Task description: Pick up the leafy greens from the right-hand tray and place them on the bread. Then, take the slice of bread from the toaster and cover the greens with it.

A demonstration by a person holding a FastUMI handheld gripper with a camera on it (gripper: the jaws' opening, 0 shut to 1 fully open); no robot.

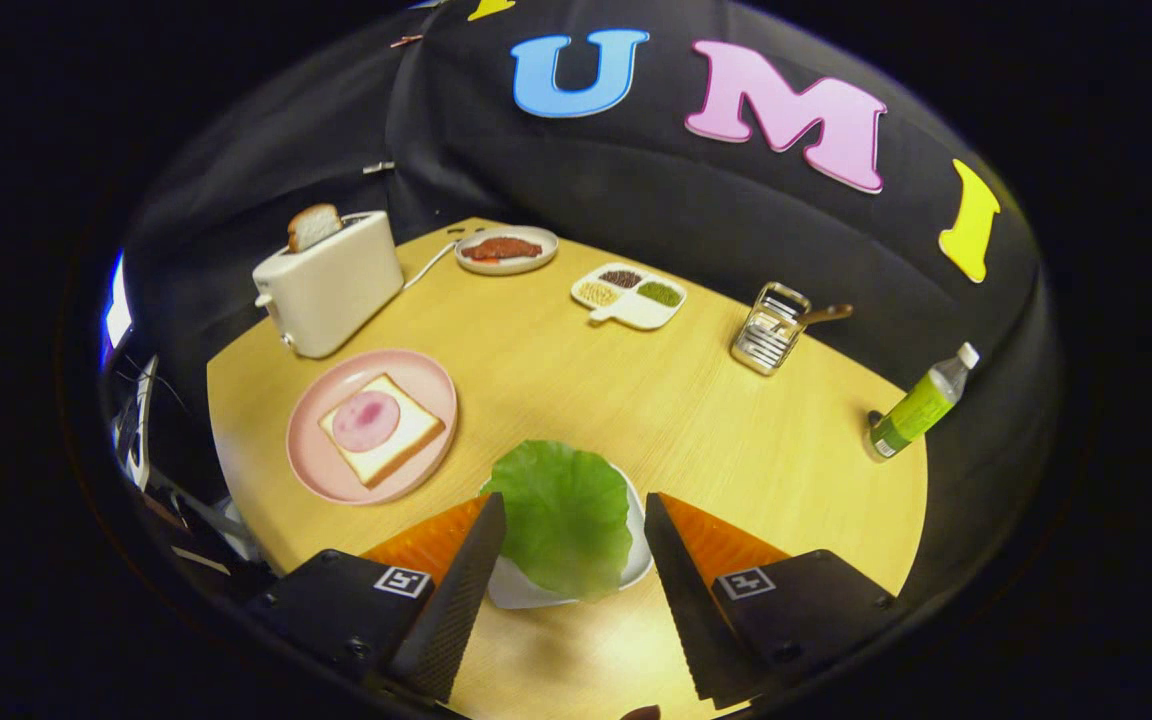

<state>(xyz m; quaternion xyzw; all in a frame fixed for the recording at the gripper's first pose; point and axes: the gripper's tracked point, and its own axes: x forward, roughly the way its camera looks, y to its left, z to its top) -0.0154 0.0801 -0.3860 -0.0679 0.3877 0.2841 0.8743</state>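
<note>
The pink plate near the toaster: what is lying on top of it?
On the pink plate lies one slice of bread with a round pink slice of ham on it. What is under the bread is covered. The open claw straddles the green leaf.

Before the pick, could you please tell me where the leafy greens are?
The leafy greens lie on a white tray, between the open gripper fingers, just right of the pink plate.
</note>
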